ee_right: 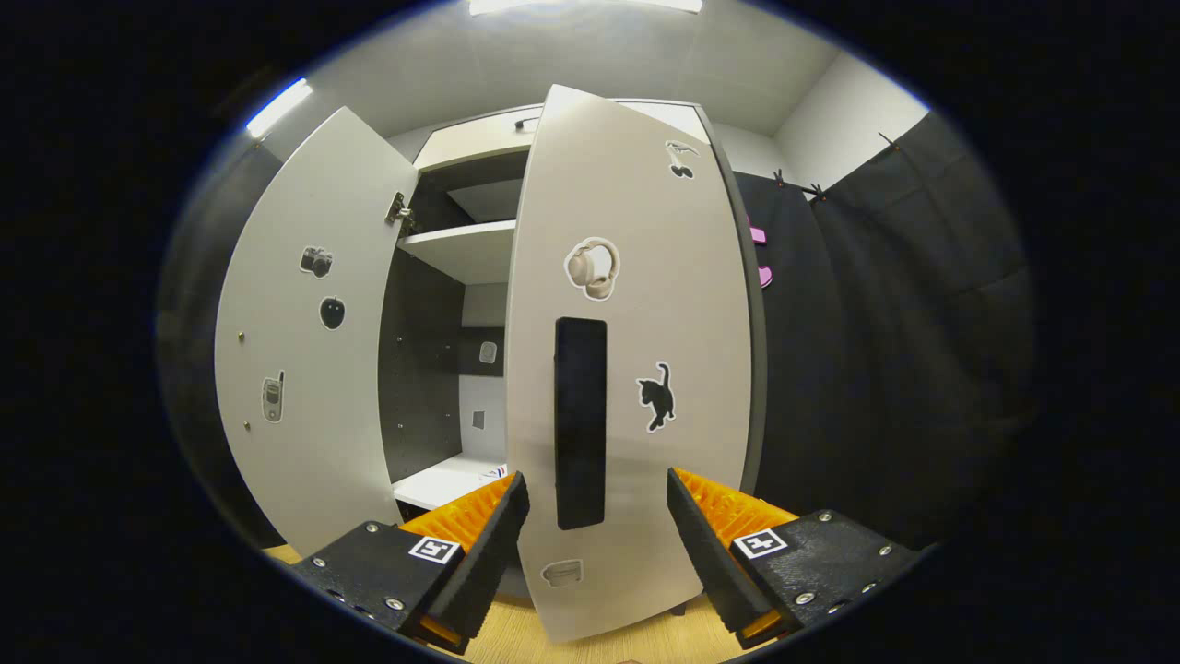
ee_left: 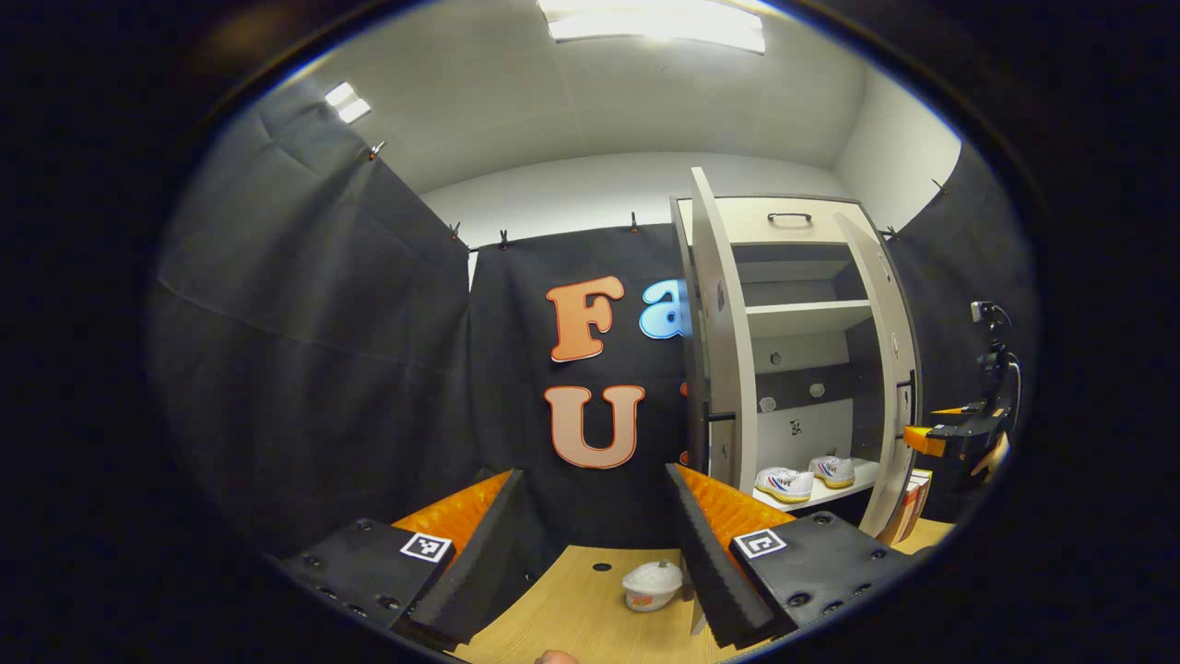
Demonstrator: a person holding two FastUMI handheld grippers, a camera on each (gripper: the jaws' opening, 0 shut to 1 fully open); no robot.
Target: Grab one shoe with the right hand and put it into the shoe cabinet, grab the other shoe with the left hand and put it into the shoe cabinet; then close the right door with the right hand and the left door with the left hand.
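Black cloth is hung around the booth under a white ceiling, and a wooden floor [ee_left: 590,599] is seen beneath both grippers. Against the cloth a pale shoe cabinet [ee_left: 802,314] is stood with both doors swung outward. Two white shoes are seen side by side on its lowest shelf, one shoe [ee_left: 784,483] nearer the left door [ee_left: 724,341] and the other shoe [ee_left: 832,470] just beside it, so the placing steps are judged complete and the door closing is judged outstanding. The right gripper [ee_right: 597,526] is presented with its jaws spread and nothing between them, directly before the outer face of the right door [ee_right: 636,369], the dark vertical handle [ee_right: 581,420] falling between the two fingers in the right gripper view. The left gripper [ee_left: 595,530] is likewise held released and empty, well apart from the cabinet, with a small white cup [ee_left: 653,586] lying on the floor ahead of it. Risk is noted as follows: a push applied near the hinge edge could stall the right door, and a finger could be snagged on the handle. Should the left door be swung first or too fast, the two door edges could clash at the centre. The cup could be struck by a low sweep of the left gripper.
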